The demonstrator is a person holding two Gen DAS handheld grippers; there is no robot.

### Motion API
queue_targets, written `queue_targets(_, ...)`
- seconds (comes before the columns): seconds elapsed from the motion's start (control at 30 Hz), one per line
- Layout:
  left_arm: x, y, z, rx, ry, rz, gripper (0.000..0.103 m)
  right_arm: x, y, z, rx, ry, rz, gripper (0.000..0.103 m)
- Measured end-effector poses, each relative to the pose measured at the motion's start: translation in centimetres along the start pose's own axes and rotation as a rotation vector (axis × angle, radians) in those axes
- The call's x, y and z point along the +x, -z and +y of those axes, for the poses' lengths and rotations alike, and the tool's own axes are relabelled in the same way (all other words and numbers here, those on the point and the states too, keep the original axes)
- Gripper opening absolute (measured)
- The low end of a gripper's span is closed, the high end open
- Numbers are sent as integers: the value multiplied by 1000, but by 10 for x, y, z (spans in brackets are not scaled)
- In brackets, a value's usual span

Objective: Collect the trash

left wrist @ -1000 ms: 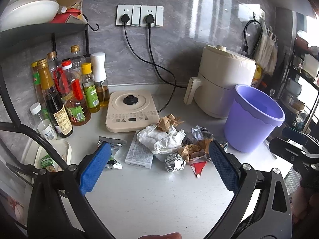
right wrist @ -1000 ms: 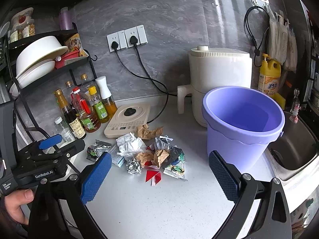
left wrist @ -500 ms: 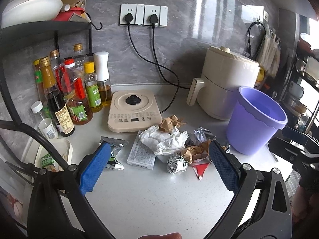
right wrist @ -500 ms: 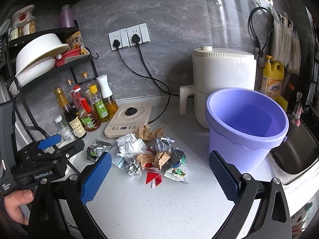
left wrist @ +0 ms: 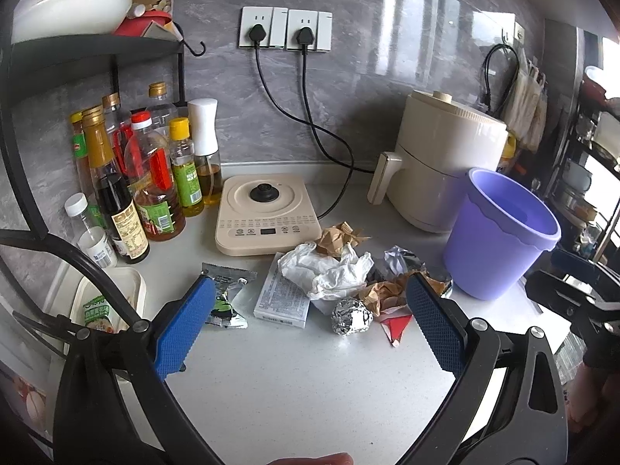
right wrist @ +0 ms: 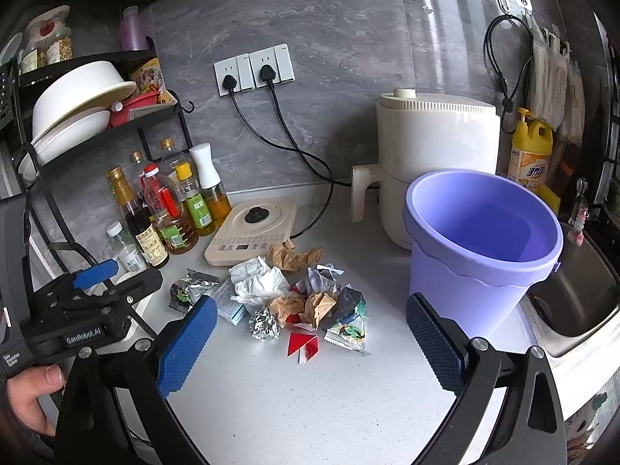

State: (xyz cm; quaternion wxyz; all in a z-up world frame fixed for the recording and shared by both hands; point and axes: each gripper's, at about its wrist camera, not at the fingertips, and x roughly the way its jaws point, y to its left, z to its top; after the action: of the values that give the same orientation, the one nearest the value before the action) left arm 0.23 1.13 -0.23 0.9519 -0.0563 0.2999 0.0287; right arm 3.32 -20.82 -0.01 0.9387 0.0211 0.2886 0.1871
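Note:
A pile of trash lies on the white counter: a foil ball (left wrist: 351,316) (right wrist: 264,323), white crumpled paper (left wrist: 325,269) (right wrist: 257,281), brown paper wads (left wrist: 338,235) (right wrist: 294,257), a small printed box (left wrist: 284,298), a silver snack wrapper (left wrist: 224,295) (right wrist: 188,288) and red scraps (left wrist: 396,325) (right wrist: 304,343). A purple bucket (left wrist: 500,232) (right wrist: 480,240) stands to the right of the pile. My left gripper (left wrist: 310,329) is open and empty, just short of the pile. My right gripper (right wrist: 310,343) is open and empty, near the red scraps.
A cream induction cooker (left wrist: 267,213) (right wrist: 252,230) and a cream air fryer (left wrist: 441,170) (right wrist: 434,155) stand behind the pile, with cords to the wall sockets. Oil and sauce bottles (left wrist: 143,178) (right wrist: 166,209) stand at the left under a black dish rack. A sink (right wrist: 577,302) lies at the right.
Both grippers have drifted slightly, so the pile and bucket sit a little differently in view. Both stay open and nothing was taken.

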Motion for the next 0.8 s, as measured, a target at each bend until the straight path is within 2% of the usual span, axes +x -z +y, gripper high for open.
queue_targets(0.37, -2, 3, 3, -11, 4, -9, 97, -8, 1, 1, -10, 17, -6, 96)
queue_targets(0.8, -4, 7, -1, -14, -5, -7, 97, -5, 3, 1, -16, -11, 0, 96)
